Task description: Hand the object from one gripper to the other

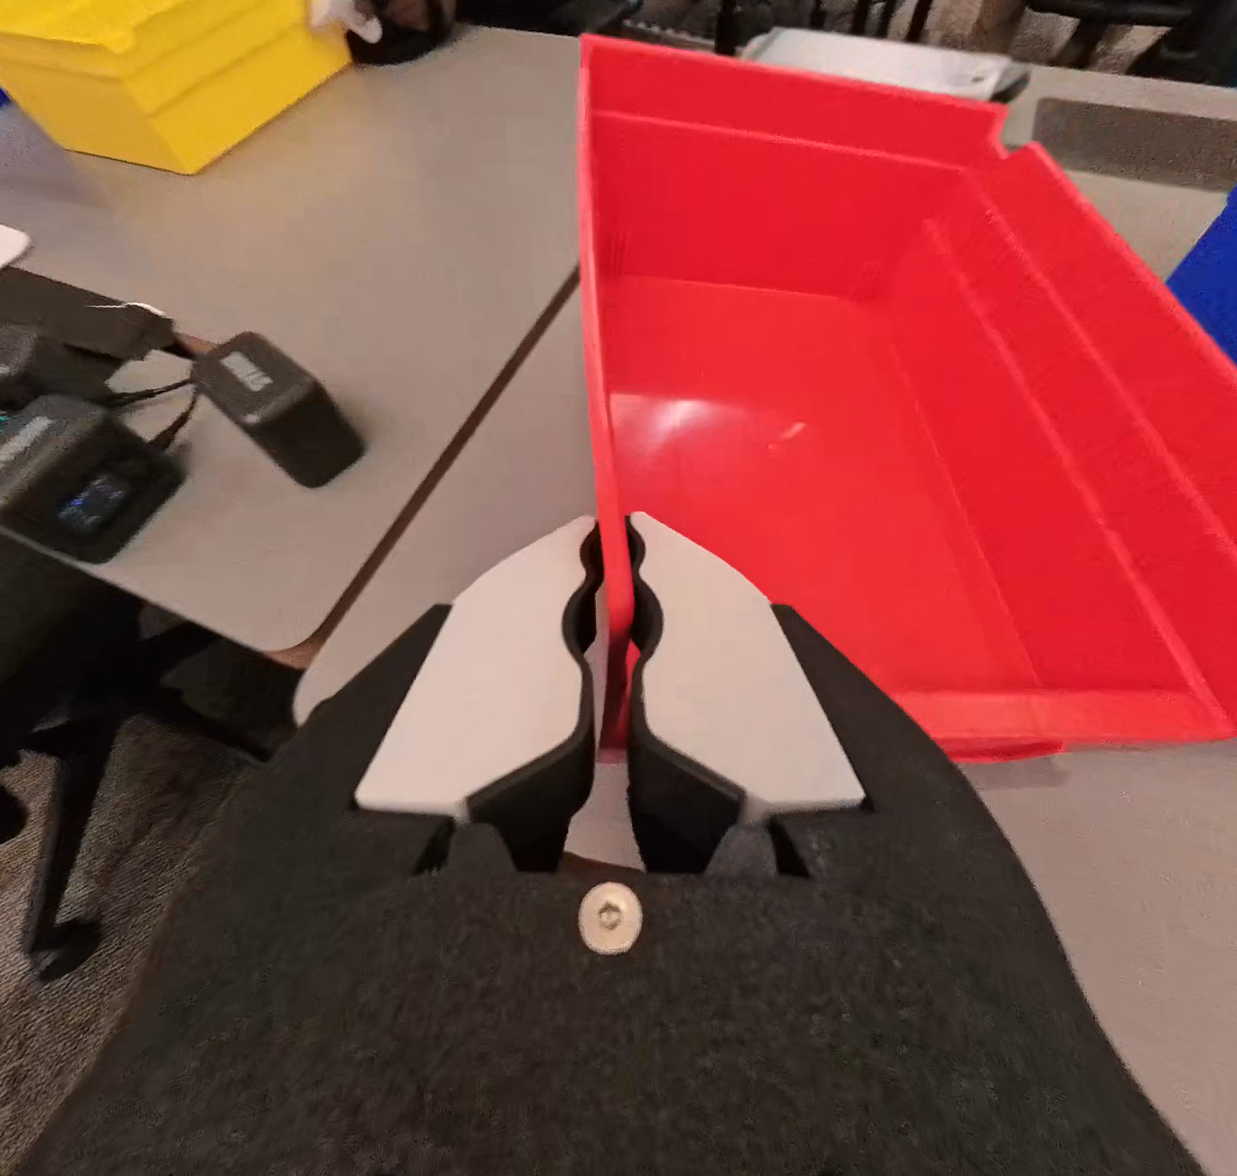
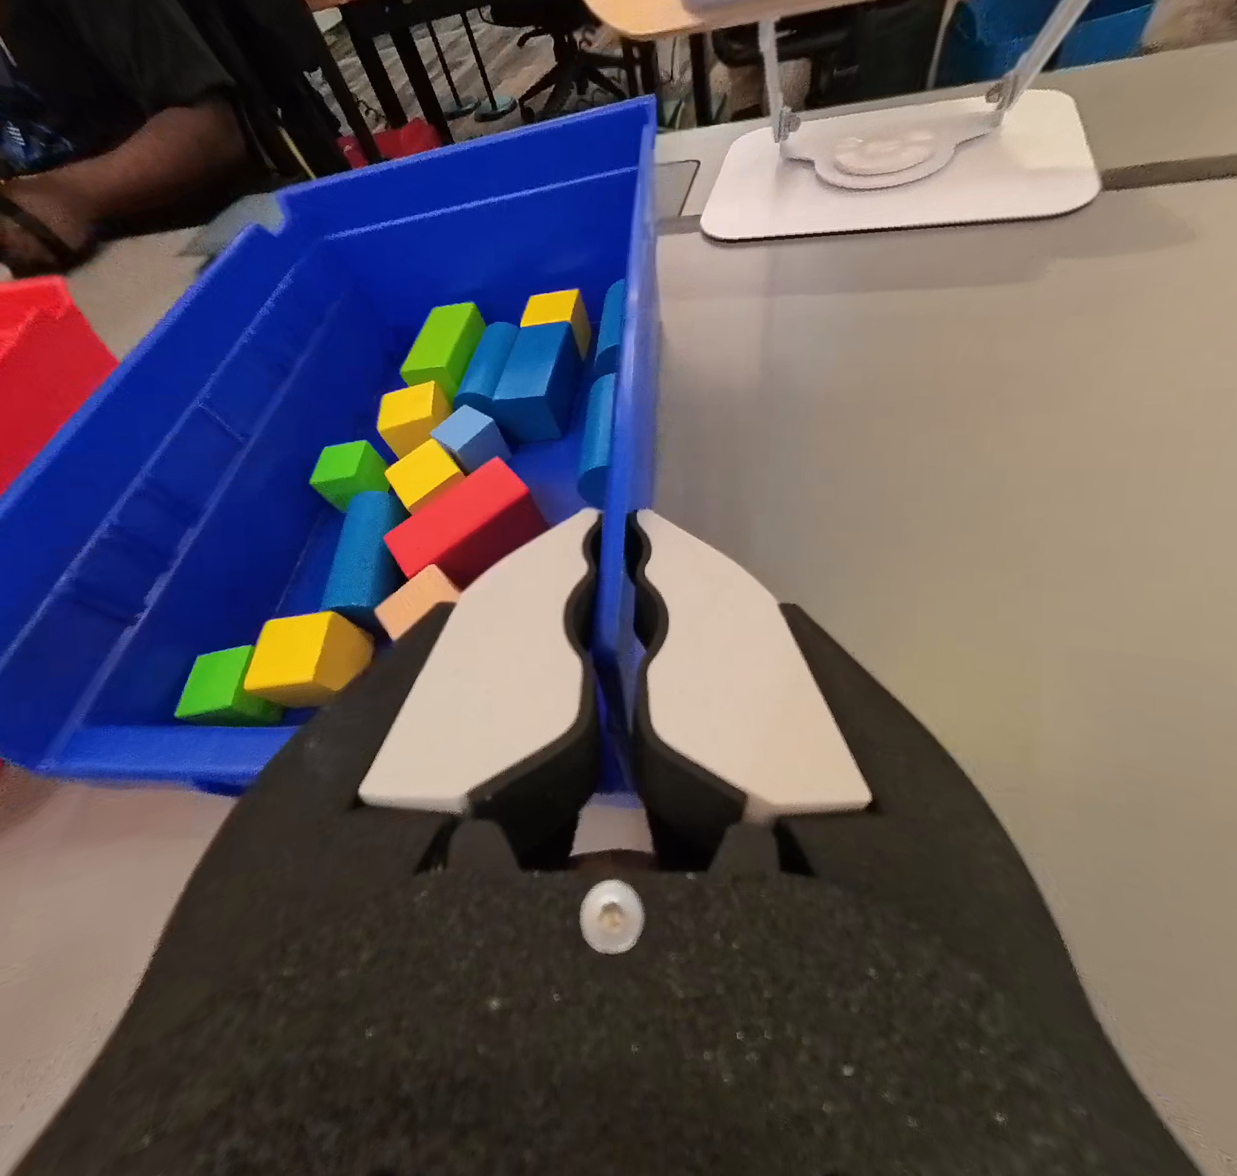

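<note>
Left claw (image 1: 612, 528) hangs nearly pressed together, gripping nothing, over the red bin's (image 1: 870, 408) left wall. Right claw (image 2: 614, 525), likewise narrow and gripping nothing, hovers at the blue bin's (image 2: 201, 408) right wall; only this view shows blocks (image 2: 462, 521), red one's long axis running near-left to far-right.

Blocks (image 2: 462, 528) in bin (image 2: 201, 354).

Red bin (image 1: 870, 475), blue bin (image 2: 167, 475) (multicoloured blocks (image 2: 462, 528)).

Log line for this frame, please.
left gripper shut, empty | right gripper shut, empty | red bin empty | blocks in blue bin
</note>
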`<state>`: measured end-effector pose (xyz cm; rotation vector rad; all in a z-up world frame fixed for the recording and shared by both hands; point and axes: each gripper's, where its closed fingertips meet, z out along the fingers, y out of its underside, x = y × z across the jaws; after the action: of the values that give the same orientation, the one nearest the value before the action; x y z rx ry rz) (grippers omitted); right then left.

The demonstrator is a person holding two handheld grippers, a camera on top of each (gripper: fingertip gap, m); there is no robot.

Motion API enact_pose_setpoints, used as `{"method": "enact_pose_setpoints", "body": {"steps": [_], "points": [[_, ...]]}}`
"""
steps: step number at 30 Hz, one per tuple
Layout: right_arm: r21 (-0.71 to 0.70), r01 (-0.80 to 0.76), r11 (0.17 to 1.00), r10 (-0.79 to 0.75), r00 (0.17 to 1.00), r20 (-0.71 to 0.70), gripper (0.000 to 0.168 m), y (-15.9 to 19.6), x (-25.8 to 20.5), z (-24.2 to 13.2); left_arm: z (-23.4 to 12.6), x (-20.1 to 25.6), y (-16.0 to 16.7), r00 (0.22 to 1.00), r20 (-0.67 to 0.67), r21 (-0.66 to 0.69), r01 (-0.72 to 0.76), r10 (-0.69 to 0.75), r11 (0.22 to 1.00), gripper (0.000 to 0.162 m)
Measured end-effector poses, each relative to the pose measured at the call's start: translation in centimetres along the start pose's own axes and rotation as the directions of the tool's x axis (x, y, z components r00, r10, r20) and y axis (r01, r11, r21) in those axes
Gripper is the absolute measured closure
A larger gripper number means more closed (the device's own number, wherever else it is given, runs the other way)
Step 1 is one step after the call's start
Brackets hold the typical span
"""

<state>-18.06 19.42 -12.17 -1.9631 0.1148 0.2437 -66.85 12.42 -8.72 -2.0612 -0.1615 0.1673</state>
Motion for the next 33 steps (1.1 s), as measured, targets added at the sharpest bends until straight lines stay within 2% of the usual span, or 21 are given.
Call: {"method": "enact_pose_setpoints", "body": {"steps": [3,5,11,16,18,20,23,26,29,31,33], "points": [[0.059,-0.129,0.99,0.13,0.991,-0.011,0.163,0.0,-2.4,1.2,-2.2,-2.2,0.0,0.996,0.094,0.029,-0.005,0.003,1.0,0.159],[0.091,-0.153,0.984,0.156,0.987,-0.027,0.163,0.0,-3.9,2.2,-3.0,-2.9,0.1,0.993,0.12,0.034,-0.004,0.0,0.999,0.159],[0.113,-0.105,0.988,0.11,0.993,-0.042,0.159,1.2,-10.7,3.4,-5.7,-4.6,-0.9,0.986,0.157,0.109,0.035,-0.052,0.993,0.158],[0.096,-0.154,0.983,0.157,0.987,-0.027,0.159,1.1,-12.3,4.4,-7.2,-5.1,-1.4,0.98,0.191,0.119,0.026,-0.049,0.992,0.158],[0.053,-0.099,0.994,0.098,0.995,0.012,0.155,1.4,-13.3,4.3,-7.7,-5.0,-1.7,0.978,0.2,0.128,0.027,-0.052,0.991,0.158],[0.069,-0.05,0.996,0.047,0.998,0.037,0.142,0.7,-13.2,2.7,-8.5,-5.0,-2.5,0.975,0.218,0.147,0.011,-0.043,0.989,0.158],[0.234,0.03,0.972,-0.055,0.993,0.103,0.142,-3.0,-13.3,-2.3,-11.0,-5.1,-4.7,0.965,0.258,0.221,-0.02,-0.039,0.975,0.158],[0.234,0.022,0.972,-0.11,0.922,0.37,0.138,-3.7,-18.0,-7.1,-14.0,-4.7,-7.4,0.961,0.263,0.319,-0.005,-0.083,0.948,0.158],[0.107,-0.027,0.994,-0.045,0.783,0.621,0.126,-2.0,-24.2,-10.9,-16.4,-2.5,-10.1,0.969,0.203,0.412,0.046,-0.141,0.91,0.157],[0.124,-0.026,0.992,-0.064,0.743,0.667,0.12,-2.2,-26.5,-12.5,-17.4,0.3,-11.5,0.977,0.135,0.455,0.087,-0.165,0.886,0.157],[0.173,-0.018,0.985,-0.1,0.756,0.647,0.119,-3.1,-26.9,-13.2,-17.7,4.1,-12.4,0.984,0.045,0.476,0.129,-0.171,0.87,0.157]]}}
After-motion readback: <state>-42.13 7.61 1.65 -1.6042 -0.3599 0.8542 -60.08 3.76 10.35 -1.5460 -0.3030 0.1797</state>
